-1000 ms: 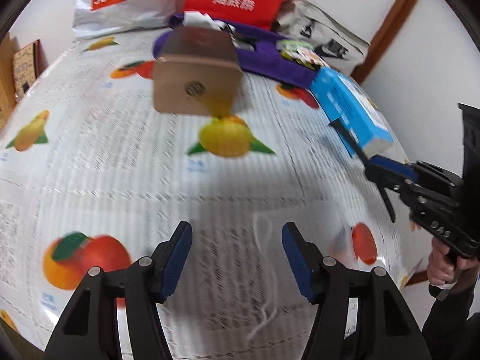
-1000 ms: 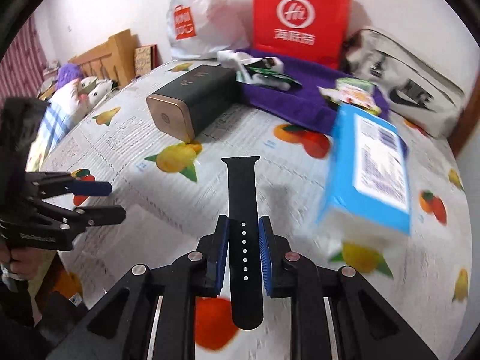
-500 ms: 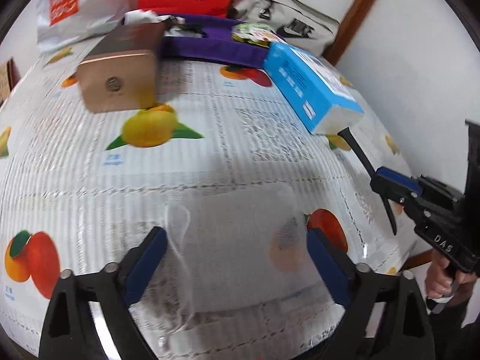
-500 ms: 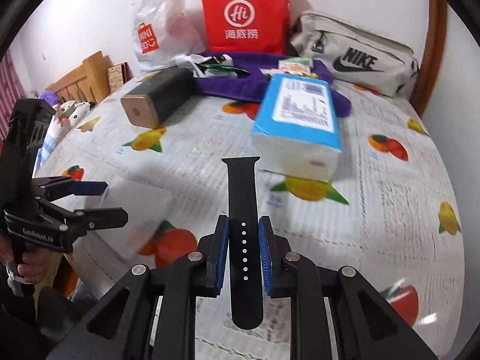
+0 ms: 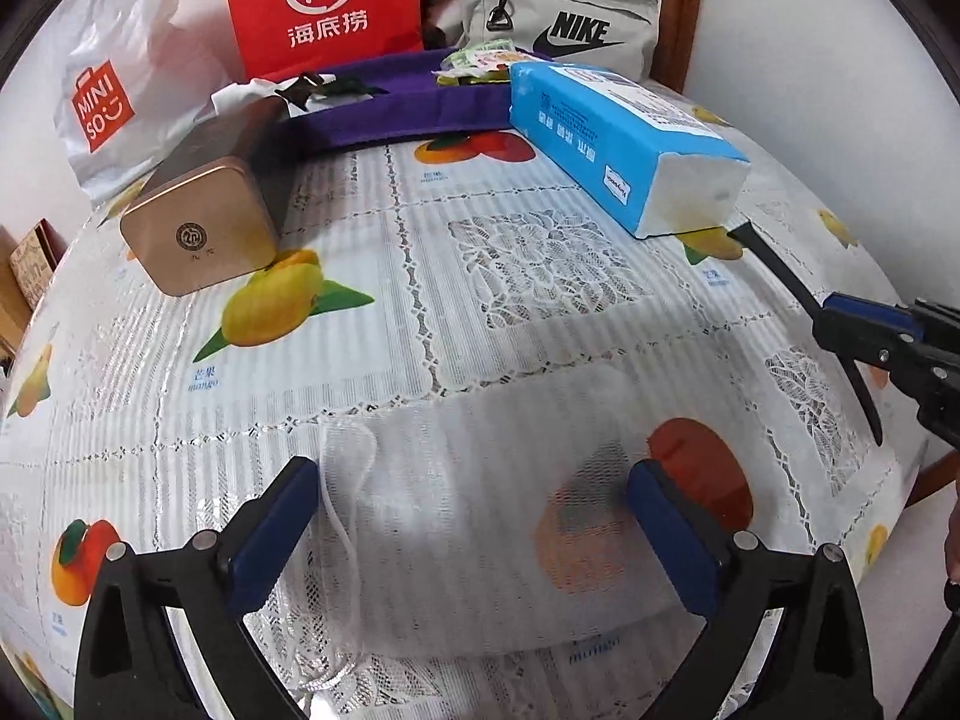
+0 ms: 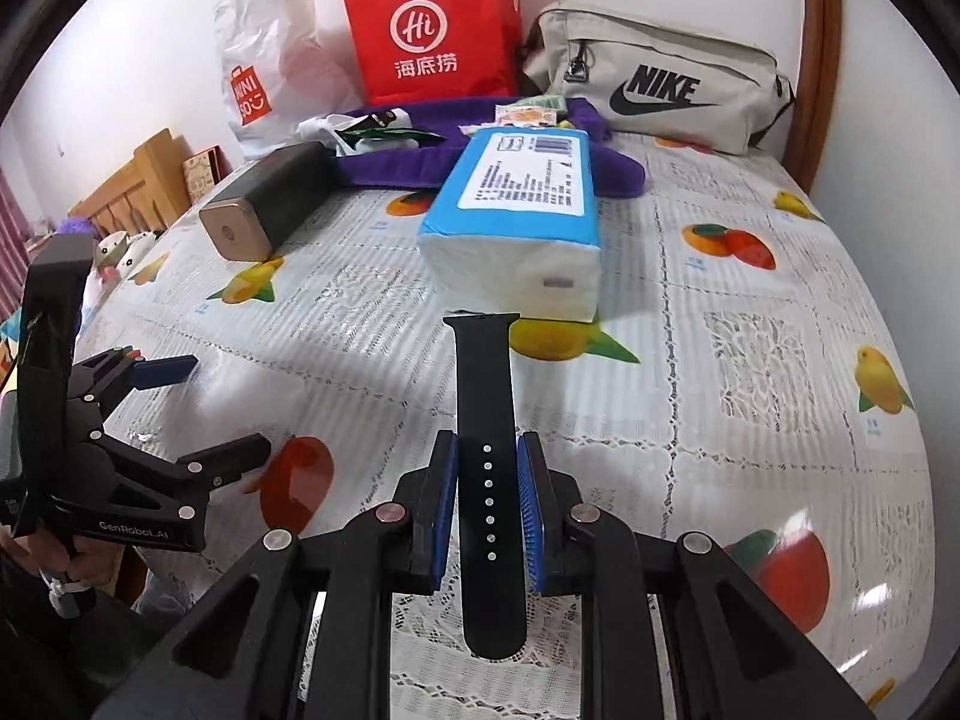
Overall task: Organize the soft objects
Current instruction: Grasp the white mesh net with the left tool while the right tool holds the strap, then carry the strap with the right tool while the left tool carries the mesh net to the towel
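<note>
My right gripper (image 6: 487, 510) is shut on a black watch strap (image 6: 485, 414) that sticks forward above the table; both also show at the right of the left wrist view, strap (image 5: 774, 258). My left gripper (image 5: 474, 522) is open wide, its fingers on either side of a sheer white mesh drawstring pouch (image 5: 480, 480) lying flat on the fruit-print tablecloth (image 5: 420, 252). In the right wrist view the left gripper (image 6: 198, 408) is at the left over the pouch (image 6: 252, 384).
A blue tissue pack (image 5: 624, 138) and a gold-ended dark tin (image 5: 210, 204) lie mid-table. Behind them are a purple cloth (image 5: 414, 96) with small packets, a red paper bag (image 5: 324, 0), a white Miniso bag (image 5: 108, 90) and a grey Nike bag (image 5: 558, 18). The table edge is near right (image 5: 900, 480).
My left gripper has opened wide and swung right over the mesh pouch. My right gripper has kept hold of the strap and moved toward the tissue pack.
</note>
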`<state>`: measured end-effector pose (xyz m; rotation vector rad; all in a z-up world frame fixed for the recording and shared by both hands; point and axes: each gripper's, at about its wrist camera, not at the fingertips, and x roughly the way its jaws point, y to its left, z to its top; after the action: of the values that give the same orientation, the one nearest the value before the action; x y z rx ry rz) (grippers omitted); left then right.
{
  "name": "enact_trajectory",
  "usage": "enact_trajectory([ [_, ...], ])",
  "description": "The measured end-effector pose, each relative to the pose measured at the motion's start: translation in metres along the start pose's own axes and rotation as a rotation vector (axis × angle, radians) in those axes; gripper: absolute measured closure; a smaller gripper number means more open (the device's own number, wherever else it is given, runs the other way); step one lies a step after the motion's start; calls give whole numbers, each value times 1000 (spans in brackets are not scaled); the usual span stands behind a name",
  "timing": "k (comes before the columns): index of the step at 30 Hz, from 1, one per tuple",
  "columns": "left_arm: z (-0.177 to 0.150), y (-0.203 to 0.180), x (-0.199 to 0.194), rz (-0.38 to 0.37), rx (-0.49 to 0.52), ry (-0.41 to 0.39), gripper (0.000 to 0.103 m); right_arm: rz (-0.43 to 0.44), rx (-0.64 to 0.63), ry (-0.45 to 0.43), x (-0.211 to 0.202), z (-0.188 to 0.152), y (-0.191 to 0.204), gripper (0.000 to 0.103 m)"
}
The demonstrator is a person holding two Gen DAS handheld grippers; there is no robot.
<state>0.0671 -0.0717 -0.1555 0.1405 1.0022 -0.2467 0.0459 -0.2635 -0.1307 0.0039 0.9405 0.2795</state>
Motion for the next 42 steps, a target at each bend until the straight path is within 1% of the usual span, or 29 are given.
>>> enact_trajectory([
  [2, 1, -1, -1, 1, 9, -11, 9, -4, 3, 2, 2, -1, -1, 83],
  [3, 1, -1, -2, 5, 11, -18, 16, -4, 7, 3, 3, 0, -1, 83],
  [4, 1, -1, -3, 4, 13, -24, 21, -3, 11, 3, 4, 0, -2, 83],
  [5, 0, -2, -4, 1, 16, -27, 23, -2, 15, 4, 5, -1, -3, 83],
  [6, 0, -3, -5, -2, 21, -31, 28, -1, 18, 6, 6, -1, -3, 83],
  [7, 0, -5, -6, -12, 31, -37, 38, -1, 19, 7, 6, -1, -3, 83],
  [8, 0, -8, -8, -21, 42, -41, 43, -1, 20, 7, 6, -1, -2, 83],
  [10, -1, -13, -10, -36, 65, -43, 61, 2, 20, 12, 7, -1, -1, 83],
  [11, 0, -15, -11, -47, 76, -44, 67, 3, 19, 11, 7, -1, -1, 83],
  [12, 0, -16, -12, -56, 81, -42, 78, 5, 20, 10, 6, -1, 0, 83],
  [13, 1, -15, -12, -64, 76, -38, 85, 8, 23, 9, 6, 0, 0, 83],
  [14, 2, -11, -12, -78, 55, -29, 87, 10, 26, 7, 5, 0, 0, 83],
  [15, 3, -6, -12, -89, 36, -24, 92, 13, 27, 6, 5, 1, 0, 83],
  [16, 5, 1, -11, -105, 6, -15, 93, 14, 26, 5, 4, 3, 1, 83],
  [17, 4, 7, -12, -103, -23, -10, 93, 12, 25, 4, 4, 4, 1, 83],
  [19, 4, 21, -14, -68, -88, -6, 93, 10, 26, 4, 4, 7, 0, 83],
  [21, 3, 32, -14, -66, -121, -1, 93, 10, 27, 3, 4, 10, 0, 83],
  [28, 6, 74, -14, 8, -242, 17, 93, 21, 15, 7, 5, 18, 5, 83],
  [29, 7, 79, -15, 6, -255, 15, 93, 23, 5, 6, 3, 21, 7, 83],
  [38, 27, 100, -31, 35, -302, -21, 93, 32, -12, -29, -12, 40, 11, 83],
  [42, 36, 104, -37, 34, -308, -37, 93, 35, -12, -45, -16, 51, 10, 83],
])
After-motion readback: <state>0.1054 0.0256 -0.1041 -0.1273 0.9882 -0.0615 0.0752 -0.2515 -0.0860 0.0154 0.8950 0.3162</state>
